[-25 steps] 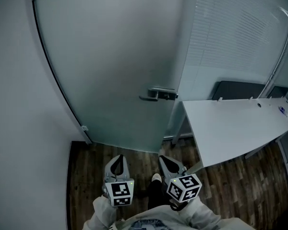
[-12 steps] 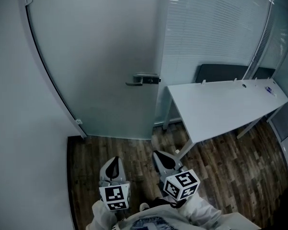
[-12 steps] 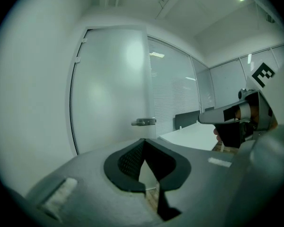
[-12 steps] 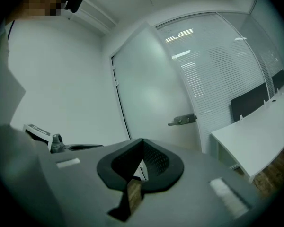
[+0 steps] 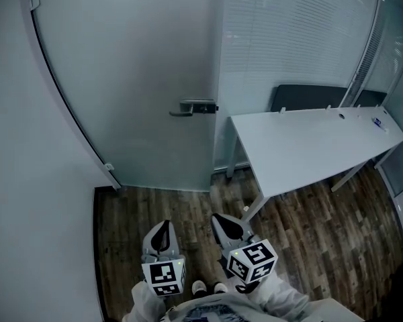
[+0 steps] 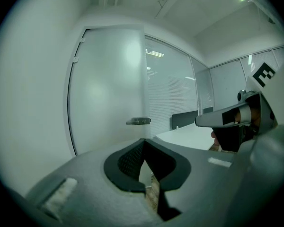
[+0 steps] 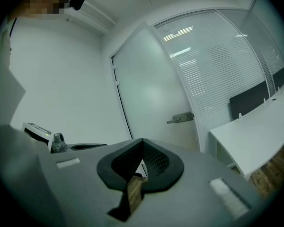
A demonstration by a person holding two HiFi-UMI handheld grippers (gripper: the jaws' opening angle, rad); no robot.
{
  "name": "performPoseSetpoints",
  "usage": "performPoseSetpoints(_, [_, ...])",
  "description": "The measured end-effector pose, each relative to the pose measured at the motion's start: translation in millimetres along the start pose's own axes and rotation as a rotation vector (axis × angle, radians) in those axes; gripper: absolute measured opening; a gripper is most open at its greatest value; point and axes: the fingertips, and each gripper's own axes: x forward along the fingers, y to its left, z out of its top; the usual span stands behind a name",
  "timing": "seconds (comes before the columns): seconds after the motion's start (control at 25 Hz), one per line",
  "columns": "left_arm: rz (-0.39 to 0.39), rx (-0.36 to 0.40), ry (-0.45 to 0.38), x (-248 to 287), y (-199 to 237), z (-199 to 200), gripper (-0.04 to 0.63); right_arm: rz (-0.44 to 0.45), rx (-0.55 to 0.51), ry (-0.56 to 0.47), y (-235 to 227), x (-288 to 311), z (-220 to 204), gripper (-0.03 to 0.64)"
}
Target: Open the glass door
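Observation:
The frosted glass door [image 5: 134,79] stands closed ahead, and its metal lever handle [image 5: 191,107] sits at its right edge. In the head view both grippers are low, close to the person's body and well short of the door. My left gripper [image 5: 162,228] is shut and empty, pointing toward the door over the floor. My right gripper [image 5: 223,221] beside it is also shut with nothing held. The left gripper view shows the door [image 6: 109,89] and handle [image 6: 138,121] beyond the closed left gripper [image 6: 143,143]. The right gripper view shows the handle [image 7: 181,117] beyond the closed right gripper [image 7: 143,143].
A white desk [image 5: 316,146] stands right of the door, with a dark chair back [image 5: 316,96] behind it. A glass wall with blinds [image 5: 289,39] runs behind the desk. A white wall [image 5: 27,180] borders the left. Dark wood floor [image 5: 168,203] lies between me and the door.
In the head view both grippers have dropped lower in the picture and more floor shows before the door. The handle has shifted up and to the left. Both stayed shut.

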Motion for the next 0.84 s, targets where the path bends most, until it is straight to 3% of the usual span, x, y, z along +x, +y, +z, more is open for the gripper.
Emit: performPoseSetpoints(0.84, [-0.047,0.017,0.027,11.2,-45.3,-3.8,0.002,-0.012,0.032,0.041,-31.0,-22.2,-11.6,0.005])
